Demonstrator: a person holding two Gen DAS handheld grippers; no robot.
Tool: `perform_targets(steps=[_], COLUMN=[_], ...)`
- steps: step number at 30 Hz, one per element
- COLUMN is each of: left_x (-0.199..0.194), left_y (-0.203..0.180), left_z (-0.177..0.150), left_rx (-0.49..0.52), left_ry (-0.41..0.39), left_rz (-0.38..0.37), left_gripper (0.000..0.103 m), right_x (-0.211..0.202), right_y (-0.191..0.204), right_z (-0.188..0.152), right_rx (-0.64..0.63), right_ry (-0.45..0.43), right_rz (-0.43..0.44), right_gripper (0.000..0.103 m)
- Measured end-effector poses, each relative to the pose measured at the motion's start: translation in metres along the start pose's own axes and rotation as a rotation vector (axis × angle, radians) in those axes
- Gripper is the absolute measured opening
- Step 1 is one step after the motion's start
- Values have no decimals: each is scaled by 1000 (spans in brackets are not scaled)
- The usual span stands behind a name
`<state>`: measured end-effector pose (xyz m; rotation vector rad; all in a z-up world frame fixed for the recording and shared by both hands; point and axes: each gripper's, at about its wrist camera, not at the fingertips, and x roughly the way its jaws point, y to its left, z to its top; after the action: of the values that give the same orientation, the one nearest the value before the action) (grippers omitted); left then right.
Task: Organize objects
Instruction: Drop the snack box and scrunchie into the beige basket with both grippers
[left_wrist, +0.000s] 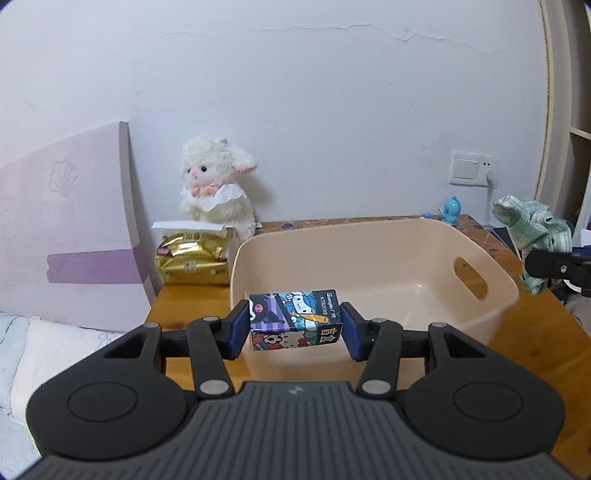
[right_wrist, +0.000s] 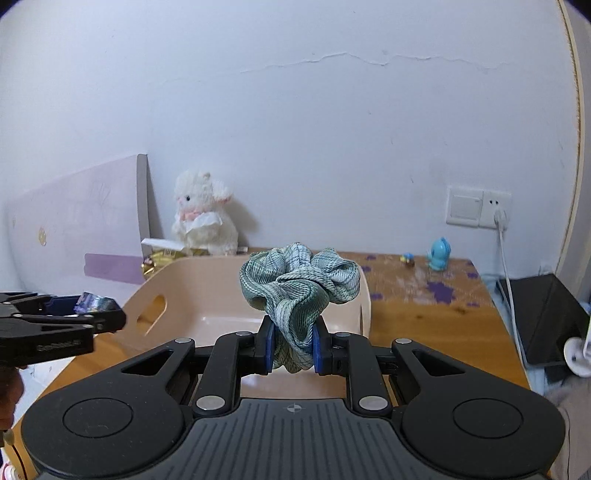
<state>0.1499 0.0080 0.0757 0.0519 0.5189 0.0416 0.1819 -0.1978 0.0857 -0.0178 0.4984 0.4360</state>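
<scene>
My left gripper (left_wrist: 295, 328) is shut on a small cartoon-printed box (left_wrist: 295, 319) and holds it above the near rim of a beige plastic bin (left_wrist: 369, 254) on the wooden table. My right gripper (right_wrist: 293, 349) is shut on a green striped fabric scrunchie (right_wrist: 299, 284), held above the bin's (right_wrist: 207, 284) near right side. The scrunchie (left_wrist: 532, 229) and right gripper also show at the right edge of the left wrist view. The left gripper with the box (right_wrist: 92, 302) shows at the left of the right wrist view.
A white plush lamb (left_wrist: 216, 184) and a gold packet (left_wrist: 194, 258) sit behind the bin on the left. A small blue figurine (right_wrist: 439, 254) stands at the table's back right. A pink board (left_wrist: 66, 229) leans at the left. A wall socket (right_wrist: 476, 210) has a cable.
</scene>
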Motion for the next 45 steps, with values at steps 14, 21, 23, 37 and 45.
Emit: perform_targets(steps=[14,21,23,37,45], left_x=[104,120,119,47,13], left_y=[-16,-18,-18,-8,4], left_z=[2,-7,-7,0,-31], left_rx=[-13,34,39,29,15], left_ry=[256,318,317,146,139], left_rz=[-42,-33,-36,-9,-10], left_gripper=[54,55,57,98,98], right_x=[96,119,117,37,16], right_y=[9,16,15,2,-7], right_z=[5,-4,-4,2,-22], right_rx=[-34,-81,-77,-66,-61], right_ry=[226,313,301,125,154], right_rz=[-28,-43,-39,-24,-3], right_gripper=[18,33,44,103,103])
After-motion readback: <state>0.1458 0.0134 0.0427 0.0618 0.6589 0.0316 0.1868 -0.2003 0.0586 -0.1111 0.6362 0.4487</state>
